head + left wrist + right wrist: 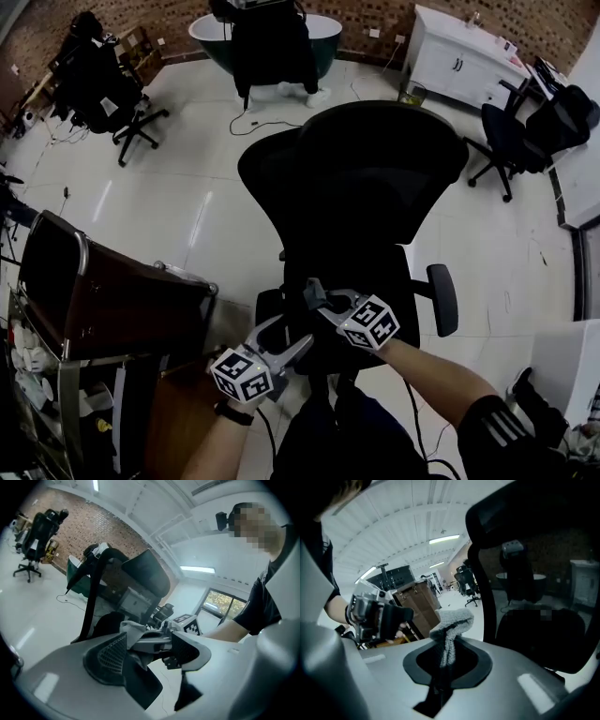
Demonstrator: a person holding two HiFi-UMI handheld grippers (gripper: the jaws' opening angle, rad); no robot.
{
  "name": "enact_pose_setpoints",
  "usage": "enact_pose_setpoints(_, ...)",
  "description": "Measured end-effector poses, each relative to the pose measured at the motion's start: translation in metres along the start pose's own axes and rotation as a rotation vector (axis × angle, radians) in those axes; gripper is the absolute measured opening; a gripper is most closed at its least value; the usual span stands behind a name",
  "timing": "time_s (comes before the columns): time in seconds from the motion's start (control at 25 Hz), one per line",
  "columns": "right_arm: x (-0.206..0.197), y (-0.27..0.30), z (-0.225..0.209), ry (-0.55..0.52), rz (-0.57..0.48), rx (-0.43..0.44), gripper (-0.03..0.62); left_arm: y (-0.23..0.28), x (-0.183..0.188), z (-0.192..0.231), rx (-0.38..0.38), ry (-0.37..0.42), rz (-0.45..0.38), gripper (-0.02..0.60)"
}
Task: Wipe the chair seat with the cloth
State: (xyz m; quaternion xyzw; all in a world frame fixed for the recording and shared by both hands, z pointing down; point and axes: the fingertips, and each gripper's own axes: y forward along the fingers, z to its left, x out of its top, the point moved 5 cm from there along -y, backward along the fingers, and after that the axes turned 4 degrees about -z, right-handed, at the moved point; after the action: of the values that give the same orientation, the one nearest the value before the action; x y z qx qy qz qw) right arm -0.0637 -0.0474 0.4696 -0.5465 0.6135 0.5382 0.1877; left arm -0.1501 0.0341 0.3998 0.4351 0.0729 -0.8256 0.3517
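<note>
A black mesh office chair (366, 169) stands in front of me, its dark seat (375, 272) just beyond both grippers. My right gripper (313, 294) is shut on a grey cloth (452, 620), which pokes up between the jaws in the right gripper view. The chair's back (534, 573) fills the right of that view. My left gripper (292, 336) is open, close to the left of the right one, with nothing in it. In the left gripper view the cloth (133, 629) and the right gripper's tip show between its pads (110, 653).
A brown cabinet (112, 300) stands close at the left. The chair's armrest (442, 298) sticks out at the right. Other office chairs (103, 84) (525, 131), a green tub (319, 42) and a white cabinet (459, 56) stand far back on the pale floor.
</note>
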Motion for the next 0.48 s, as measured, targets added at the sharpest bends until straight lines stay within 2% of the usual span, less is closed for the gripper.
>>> enact_pose_setpoints(0.28, -0.076, 0.105, -0.062, -0.085, 0.213, 0.02, 0.029, 0.031, -0.032, 0.041, 0.032, -0.037, 0.014, 0.325)
enact_pose_setpoints(0.48, -0.118, 0.176, -0.104, -0.137, 0.292, -0.003, 0.029, 0.047, -0.047, 0.068, 0.039, -0.032, -0.015, 0.325)
